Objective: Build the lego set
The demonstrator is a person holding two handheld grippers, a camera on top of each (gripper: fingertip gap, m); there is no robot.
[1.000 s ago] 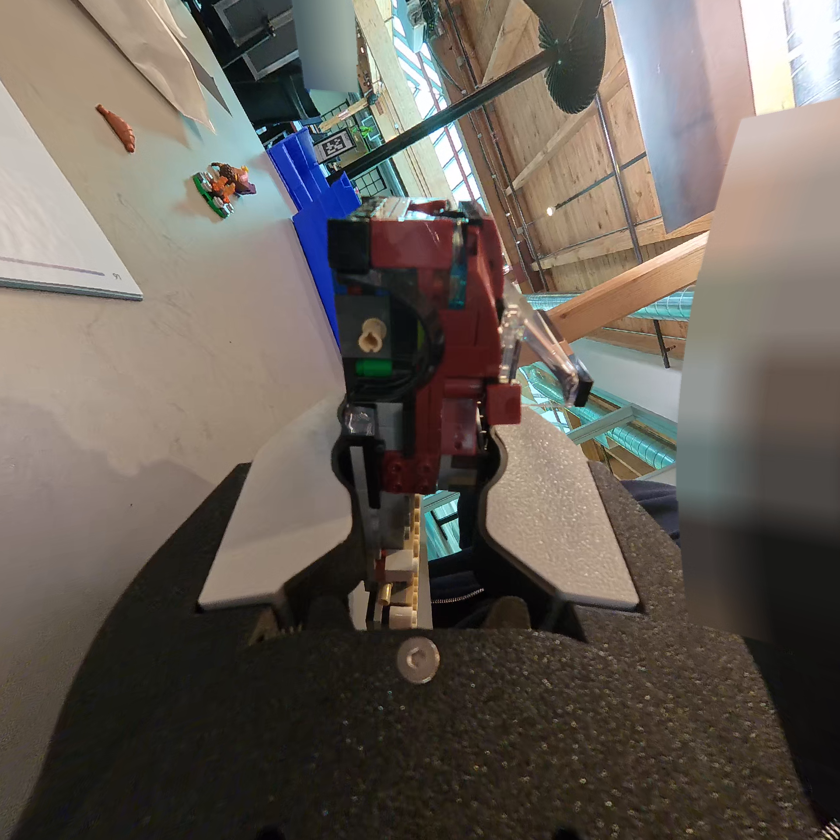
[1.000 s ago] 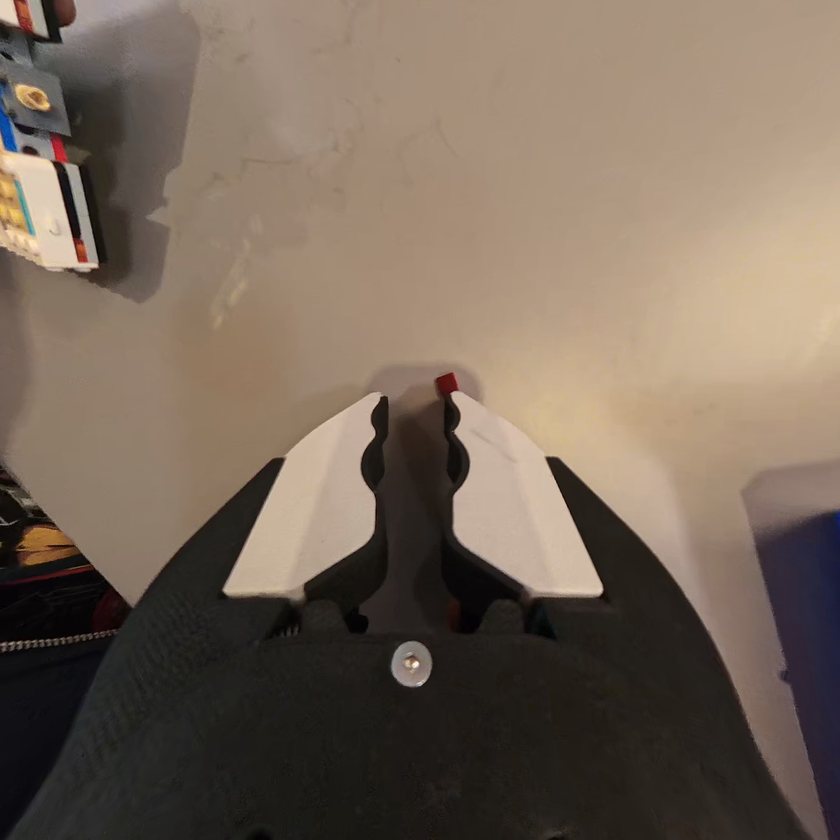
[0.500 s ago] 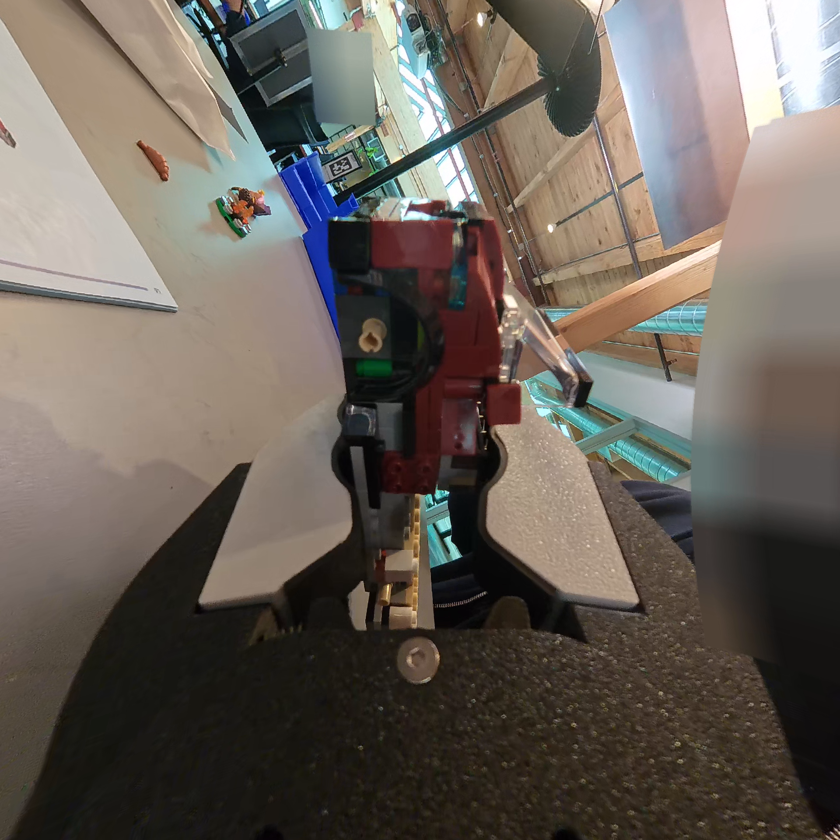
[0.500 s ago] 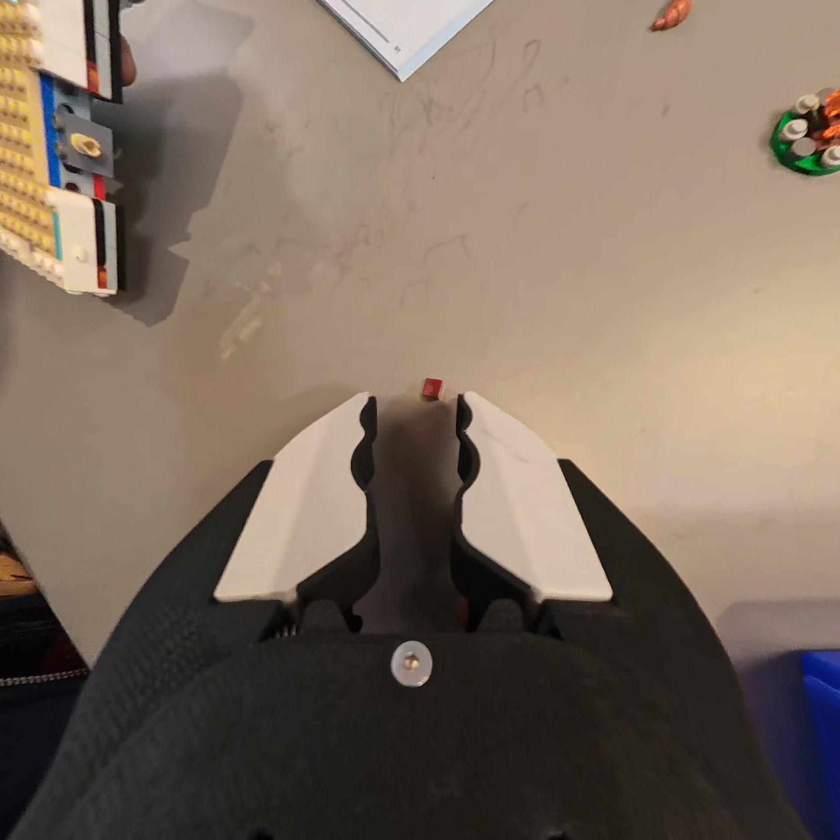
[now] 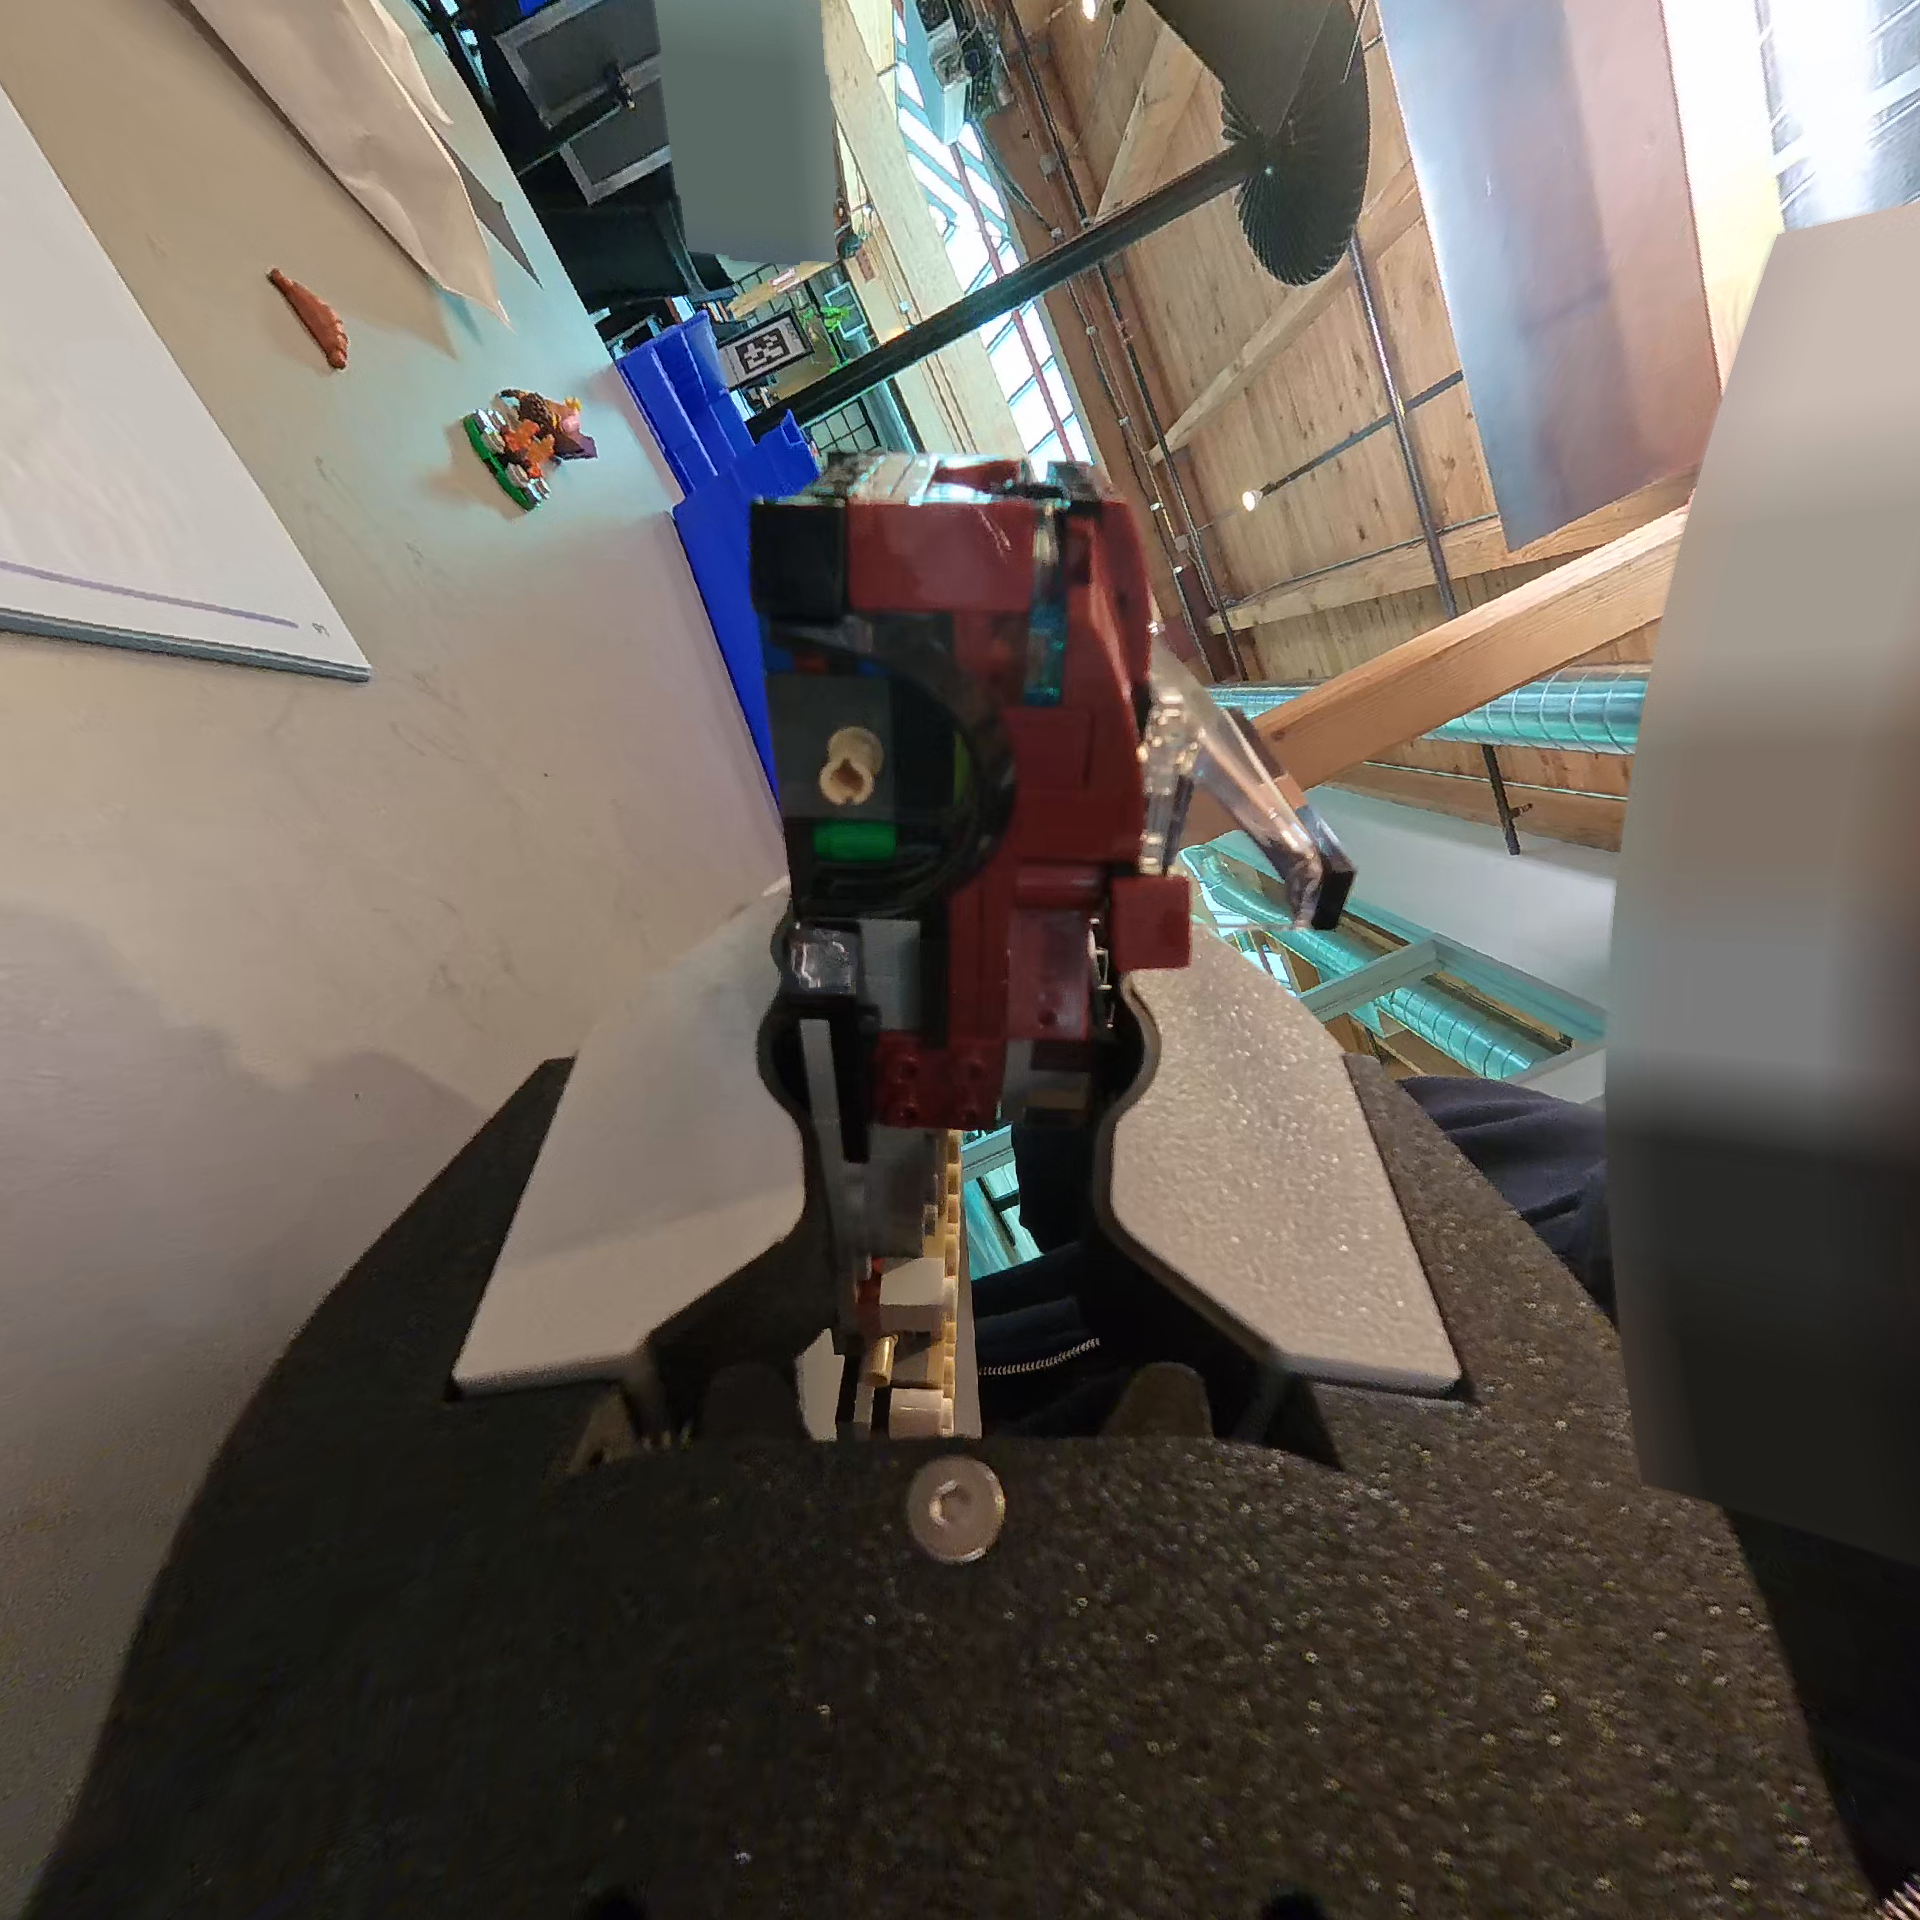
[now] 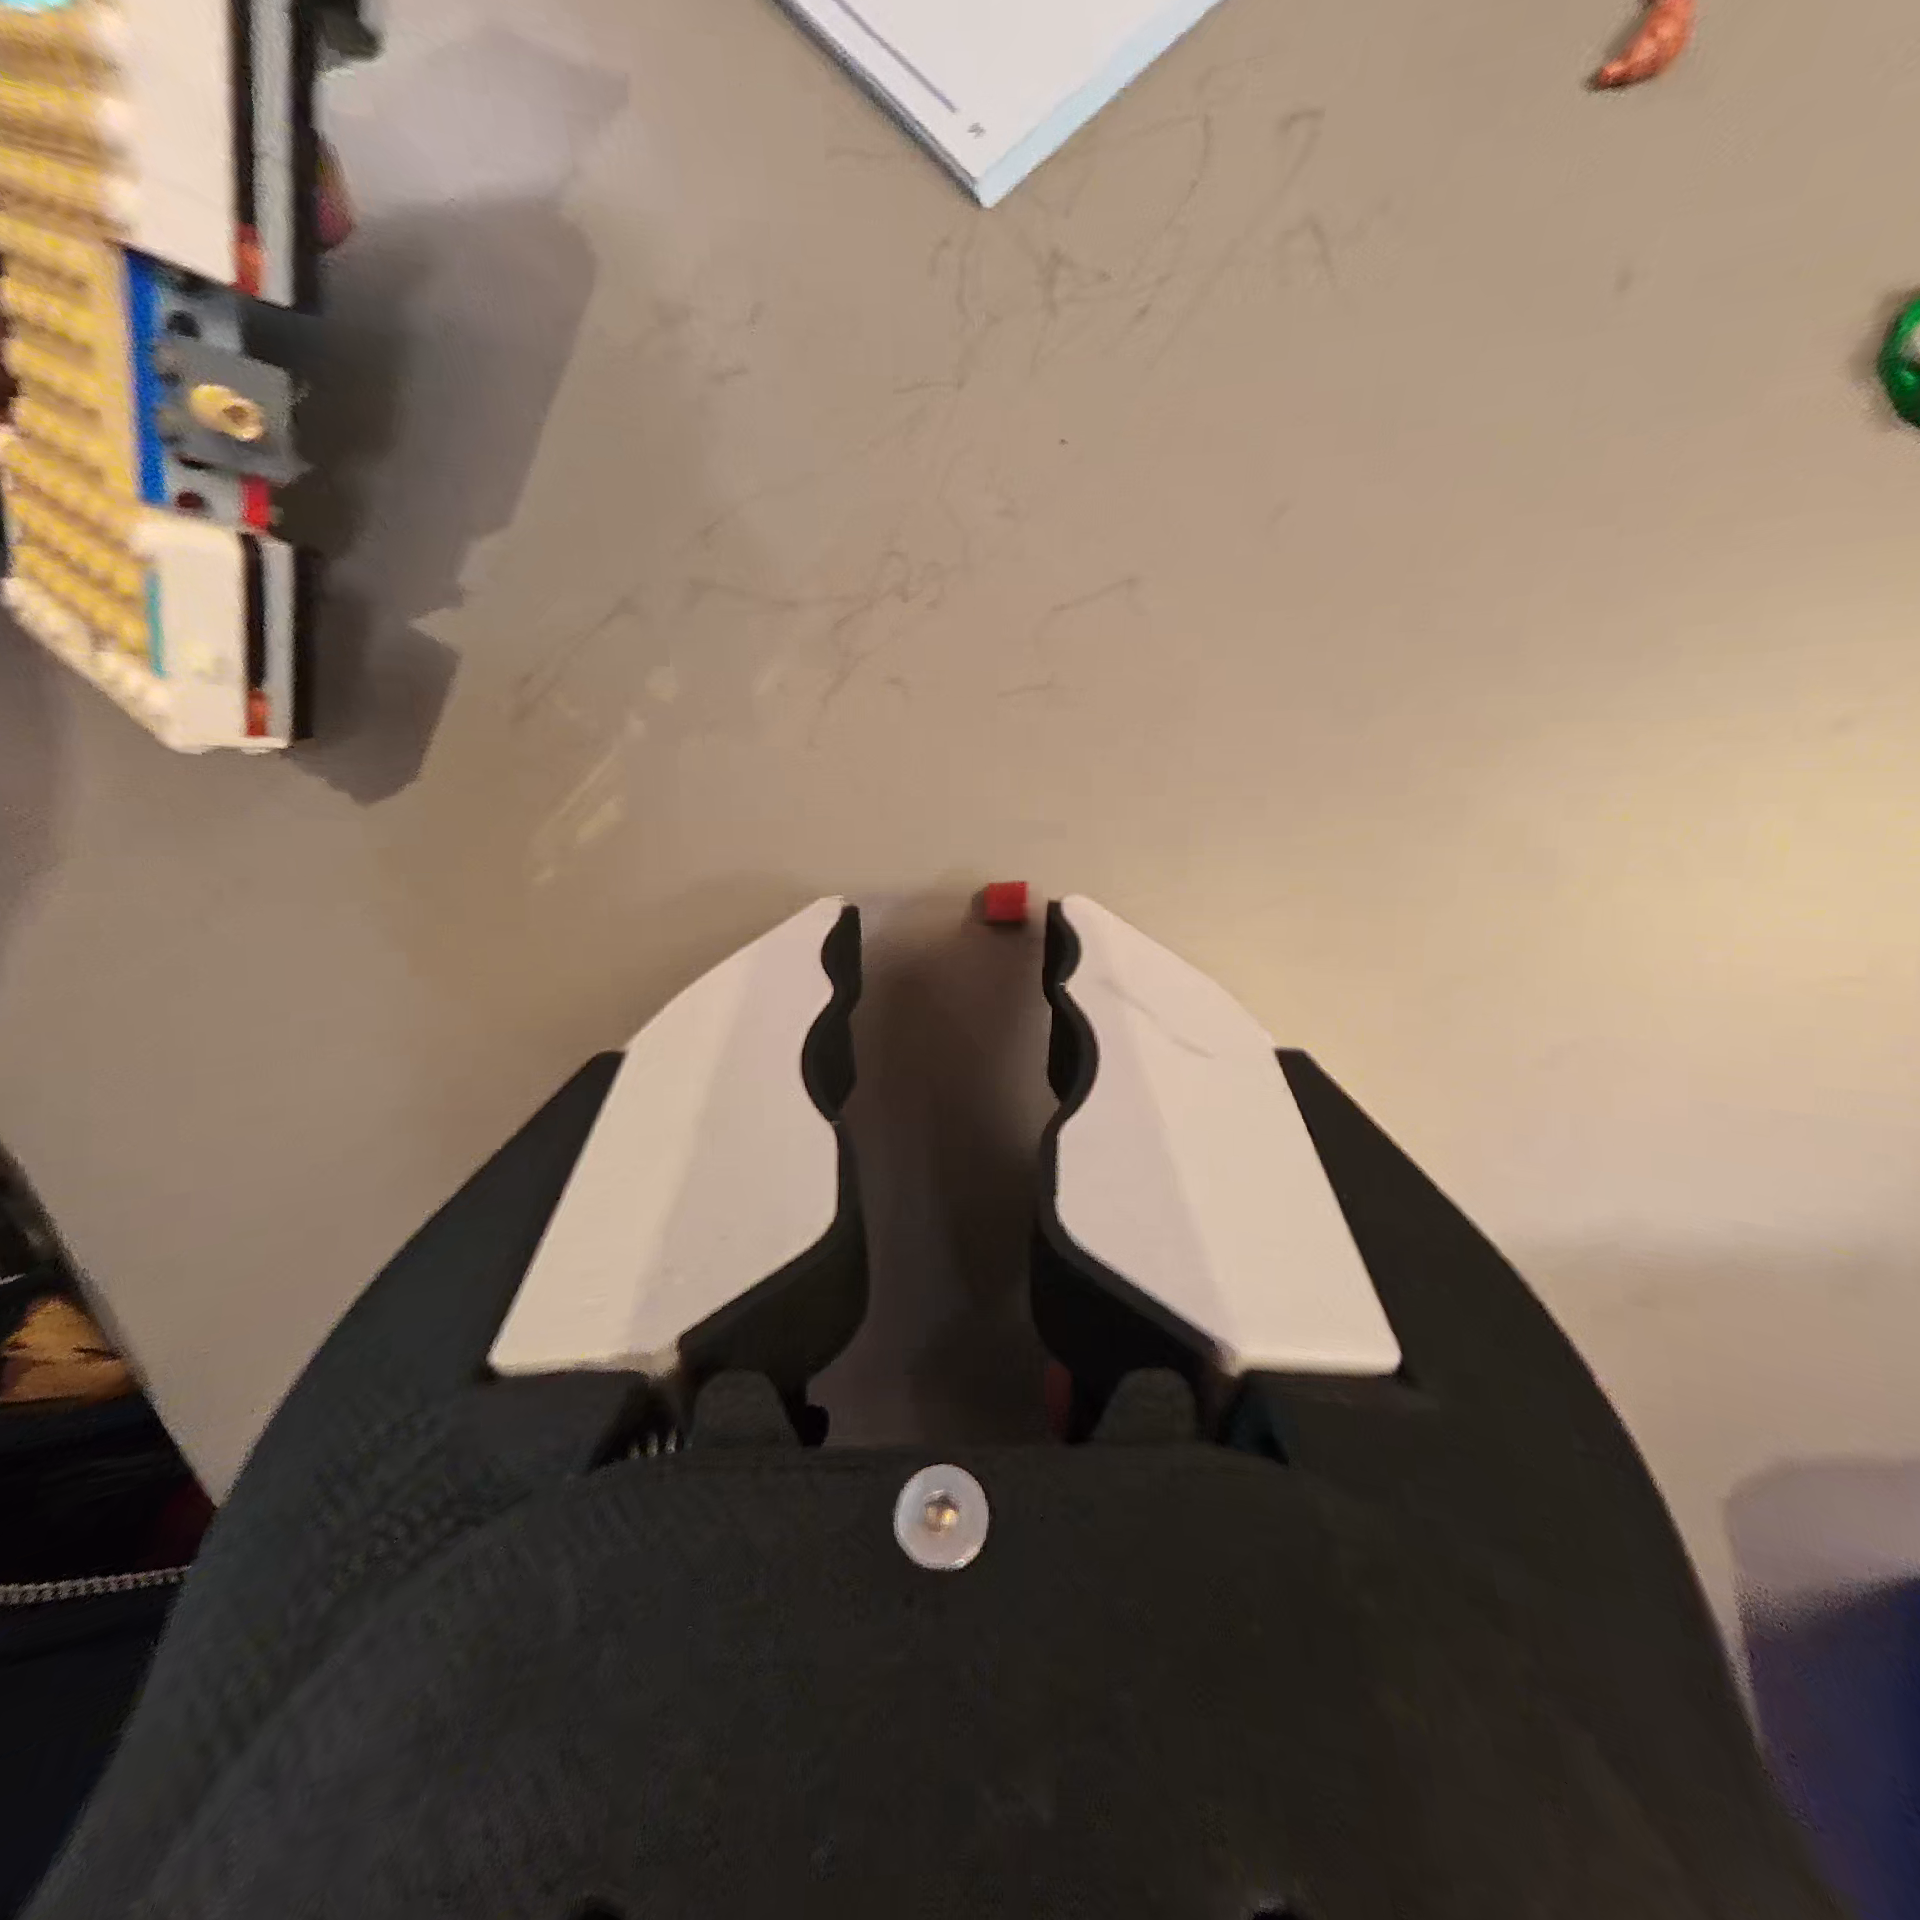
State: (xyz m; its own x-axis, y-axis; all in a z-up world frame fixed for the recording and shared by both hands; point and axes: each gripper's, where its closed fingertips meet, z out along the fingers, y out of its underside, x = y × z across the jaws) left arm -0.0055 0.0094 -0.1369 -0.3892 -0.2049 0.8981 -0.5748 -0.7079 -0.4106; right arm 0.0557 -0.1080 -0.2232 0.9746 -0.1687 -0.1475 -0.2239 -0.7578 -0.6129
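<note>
My left gripper (image 5: 961,997) is shut on a dark red and black brick-built model (image 5: 997,727) with a clear windscreen piece, held up off the table. Both pads press its lower part. The same model also shows at the left edge of the right wrist view (image 6: 135,416), with its tan studded underside and white panels. My right gripper (image 6: 951,914) is open and empty, above the beige table (image 6: 1351,623). A tiny red brick (image 6: 1006,902) lies on the table just beyond the tips, near the right fingertip (image 6: 1070,925), not gripped.
A white booklet (image 5: 125,499) lies on the table; its corner shows in the right wrist view (image 6: 997,73). A brown curved piece (image 5: 312,317) and a small build on a green round base (image 5: 525,442) lie farther off. Blue bins (image 5: 717,436) stand at the table's edge. Spacing between my two grippers at the tips: around 15 centimetres.
My right gripper has drawn back from the table and its jaws have widened; the red brick, first at the right fingertip, stays on the table. My left gripper keeps the model, shifted slightly.
</note>
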